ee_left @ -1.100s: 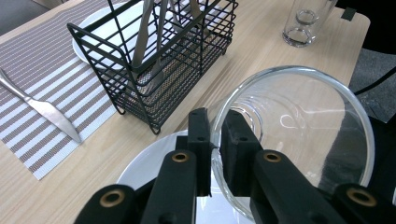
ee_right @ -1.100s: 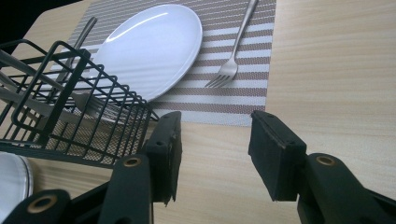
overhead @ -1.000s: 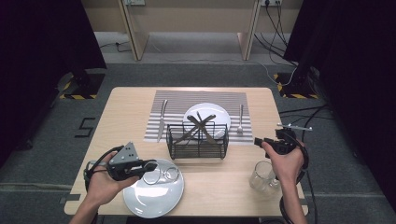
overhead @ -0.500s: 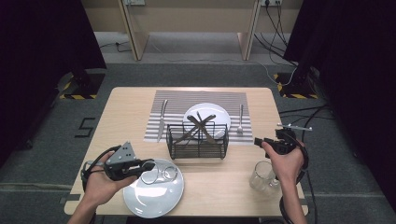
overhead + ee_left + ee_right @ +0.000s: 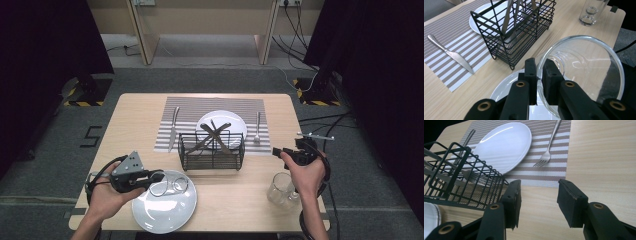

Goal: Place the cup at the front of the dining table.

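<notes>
Holding: left gripper (image 5: 537, 77) clamped on glass bowl (image 5: 584, 72) rim, over near plate (image 5: 165, 207)
Right gripper (image 5: 537, 202): jaws apart, empty
Left: bowl not yet released, likely final placing

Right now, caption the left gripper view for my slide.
Left gripper shut on glass bowl rim above a white plate, beside the wire basket.

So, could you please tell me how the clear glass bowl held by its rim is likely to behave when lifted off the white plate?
The clear glass bowl is probably rigid yet fragile. The left gripper pinches only its thin rim, so the smooth glass may slip or swing. It looks fairly heavy for such a grip above the white plate.
</notes>
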Motion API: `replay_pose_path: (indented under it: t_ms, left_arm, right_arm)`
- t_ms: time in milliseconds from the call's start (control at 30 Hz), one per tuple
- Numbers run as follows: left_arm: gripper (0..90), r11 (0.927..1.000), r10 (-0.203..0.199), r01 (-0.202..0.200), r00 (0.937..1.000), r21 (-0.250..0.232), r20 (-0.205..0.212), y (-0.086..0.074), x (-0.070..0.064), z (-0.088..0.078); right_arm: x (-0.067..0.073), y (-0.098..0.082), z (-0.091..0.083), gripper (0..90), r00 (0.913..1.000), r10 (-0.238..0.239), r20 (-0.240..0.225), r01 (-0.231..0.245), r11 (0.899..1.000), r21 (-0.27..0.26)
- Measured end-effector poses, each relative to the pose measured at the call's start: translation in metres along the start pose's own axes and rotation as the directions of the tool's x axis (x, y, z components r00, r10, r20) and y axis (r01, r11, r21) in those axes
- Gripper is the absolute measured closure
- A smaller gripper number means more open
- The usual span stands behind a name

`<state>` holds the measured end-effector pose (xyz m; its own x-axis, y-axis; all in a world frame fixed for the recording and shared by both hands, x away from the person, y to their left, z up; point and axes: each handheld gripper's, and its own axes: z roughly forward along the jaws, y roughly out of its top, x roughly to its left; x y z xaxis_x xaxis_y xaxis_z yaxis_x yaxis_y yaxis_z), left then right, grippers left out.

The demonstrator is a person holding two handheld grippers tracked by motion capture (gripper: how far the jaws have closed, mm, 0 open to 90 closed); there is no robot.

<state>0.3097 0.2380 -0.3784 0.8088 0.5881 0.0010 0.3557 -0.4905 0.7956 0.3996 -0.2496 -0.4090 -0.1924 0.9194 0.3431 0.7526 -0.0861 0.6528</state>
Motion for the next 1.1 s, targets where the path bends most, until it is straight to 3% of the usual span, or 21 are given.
replay_pose_path:
  t_ms: [1100]
  left_arm:
    - [82.6,0.9999,-0.012,0.012,0.9992,-0.008,-0.038,-0.0024,0.0091,-0.0086]
  right_arm:
    - [-0.0001,0.0003,-0.0004,53.6,1.0,0.002,0.002,-0.002,1.0,-0.002]
